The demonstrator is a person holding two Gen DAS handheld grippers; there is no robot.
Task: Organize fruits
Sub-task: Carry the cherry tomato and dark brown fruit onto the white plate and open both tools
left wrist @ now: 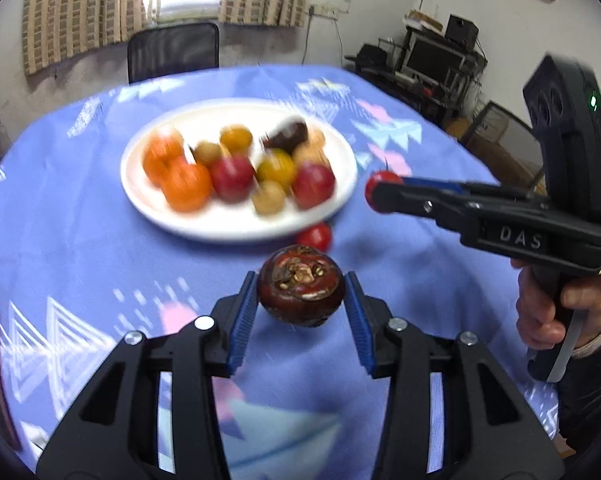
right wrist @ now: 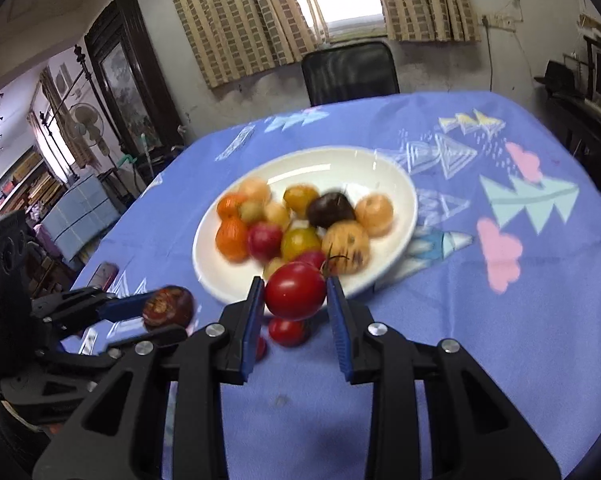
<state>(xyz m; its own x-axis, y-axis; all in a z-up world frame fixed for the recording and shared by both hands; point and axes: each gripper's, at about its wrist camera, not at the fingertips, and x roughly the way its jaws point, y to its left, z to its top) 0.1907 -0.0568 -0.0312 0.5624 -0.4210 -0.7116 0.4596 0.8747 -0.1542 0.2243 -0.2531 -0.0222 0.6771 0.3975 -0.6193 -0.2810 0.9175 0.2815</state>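
We hold two fruits in the air above the bench (right wrist: 480, 320), each near the white plate (left wrist: 140, 184) where the rest of the fruit is piled. Our left gripper (left wrist: 300, 300) has its jaws clamped on a dark brown fruit (left wrist: 301, 290) with a rough crown, hanging at about 6 o'clock from the plate in the left wrist view. Our right gripper (right wrist: 294, 298) has its jaws clamped on a red tomato (right wrist: 295, 290), at roughly 6 o'clock of the plate's rim in its own view.

The risks, as we judge them:
- The tomato is smooth and round and only the jaw tips pinch it, so a jolt could squirt it out.
- The plate is already crowded; dropping either fruit onto the pile could send oranges or plums rolling over the low rim.
- A second small tomato (right wrist: 288, 331) lies on the cloth just below the rim, where a low sweep of either gripper could knock it away.
- Both grippers approach the same side of the plate, so they could collide.
- The blur suggests fast motion, which makes all of this likelier.
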